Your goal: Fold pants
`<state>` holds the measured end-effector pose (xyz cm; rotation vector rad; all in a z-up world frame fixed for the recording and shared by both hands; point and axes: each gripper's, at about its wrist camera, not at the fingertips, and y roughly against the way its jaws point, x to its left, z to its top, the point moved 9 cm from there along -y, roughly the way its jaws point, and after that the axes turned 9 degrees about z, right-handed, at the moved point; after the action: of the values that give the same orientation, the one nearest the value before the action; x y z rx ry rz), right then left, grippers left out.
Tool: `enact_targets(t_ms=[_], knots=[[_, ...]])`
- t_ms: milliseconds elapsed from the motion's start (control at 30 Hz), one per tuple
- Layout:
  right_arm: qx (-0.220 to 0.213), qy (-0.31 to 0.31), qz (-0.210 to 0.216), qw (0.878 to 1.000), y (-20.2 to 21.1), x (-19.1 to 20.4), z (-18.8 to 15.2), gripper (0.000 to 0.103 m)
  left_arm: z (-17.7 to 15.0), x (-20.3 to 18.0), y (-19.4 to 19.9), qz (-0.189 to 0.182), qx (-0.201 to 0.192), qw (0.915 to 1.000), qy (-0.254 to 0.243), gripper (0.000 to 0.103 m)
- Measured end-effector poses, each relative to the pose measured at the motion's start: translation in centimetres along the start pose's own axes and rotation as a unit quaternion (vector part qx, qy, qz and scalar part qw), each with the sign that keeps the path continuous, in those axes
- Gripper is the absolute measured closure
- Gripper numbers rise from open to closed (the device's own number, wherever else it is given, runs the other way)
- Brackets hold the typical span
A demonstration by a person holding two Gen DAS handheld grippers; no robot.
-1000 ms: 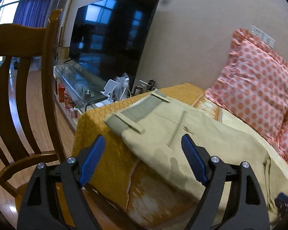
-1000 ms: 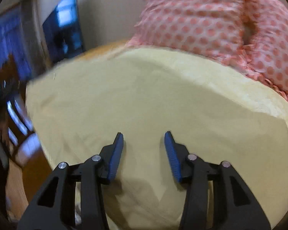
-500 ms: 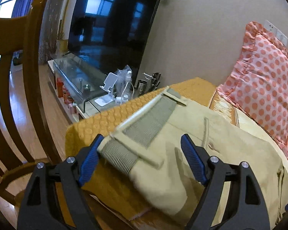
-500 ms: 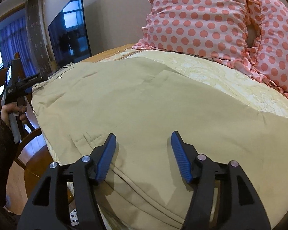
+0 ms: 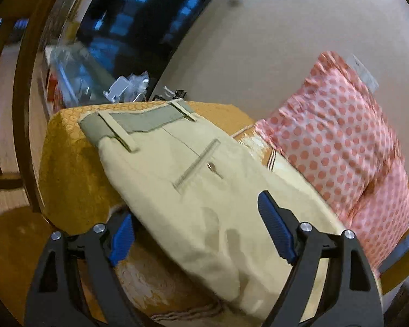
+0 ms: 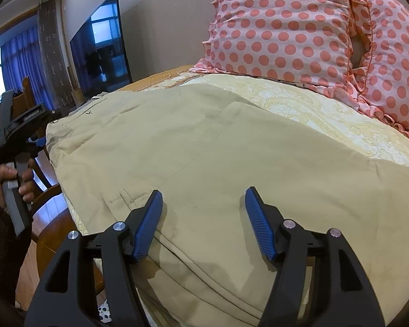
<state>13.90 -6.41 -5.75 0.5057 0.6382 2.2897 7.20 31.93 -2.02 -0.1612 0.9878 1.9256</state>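
Note:
Beige pants (image 5: 193, 179) lie flat on the bed, the grey-lined waistband (image 5: 139, 120) at the far end and a back pocket with a button facing up. My left gripper (image 5: 199, 234) is open, its jaws on either side of the pants' near edge below the pocket. In the right wrist view the pants (image 6: 204, 141) spread wide across the bed. My right gripper (image 6: 204, 223) is open just above the fabric near a seam and holds nothing. The left gripper (image 6: 16, 130) also shows at the left edge there, in a hand.
The bed has an orange cover (image 5: 65, 158) and a cream patterned sheet (image 6: 313, 109). Pink polka-dot pillows (image 5: 340, 141) (image 6: 286, 27) lie beyond the pants. A wooden chair (image 5: 24, 87) stands left of the bed. A dark TV (image 6: 101, 46) and a cluttered glass stand (image 5: 76, 73) lie behind.
My left gripper has moved right along the pants, from the waistband corner to below the back pocket. My right gripper has stayed open over the fabric, now slightly closer.

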Motion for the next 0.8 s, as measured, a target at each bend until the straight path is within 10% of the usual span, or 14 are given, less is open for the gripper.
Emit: enact_targets(t_ms=[167,233,333,533,700,800], knots=[[-0.005,-0.007,0.012,1.000,0.1,0.3,0.0,0.034,1.6,1.6,-1.6,-0.017,0.036,0.9972,0.063,0.051],[-0.006,-0.008,0.015,1.000,0.2,0.3,0.0,0.033,1.8,2.4,-1.7,-0.002,0.044,0.9961,0.077,0.090],[-0.011,-0.021,0.027,0.999,0.6,0.2,0.0,0.033,2.3,2.0,-1.2,-0.003,0.047,0.9966,0.068,0.093],[-0.066,-0.081,0.043,0.994,4.7,-2.2,-0.1,0.033,3.4,-8.1,2.6,0.011,-0.017,0.9946,-0.102,0.095],[-0.134,-0.146,-0.016,0.980,11.3,-7.7,-0.9,0.033,-2.7,-23.1,6.9,-0.074,-0.043,0.9548,-0.285,0.095],[-0.175,-0.206,-0.064,0.961,15.9,-12.3,-2.2,0.033,-11.0,-30.7,9.3,-0.157,-0.020,0.9106,-0.382,0.094]])
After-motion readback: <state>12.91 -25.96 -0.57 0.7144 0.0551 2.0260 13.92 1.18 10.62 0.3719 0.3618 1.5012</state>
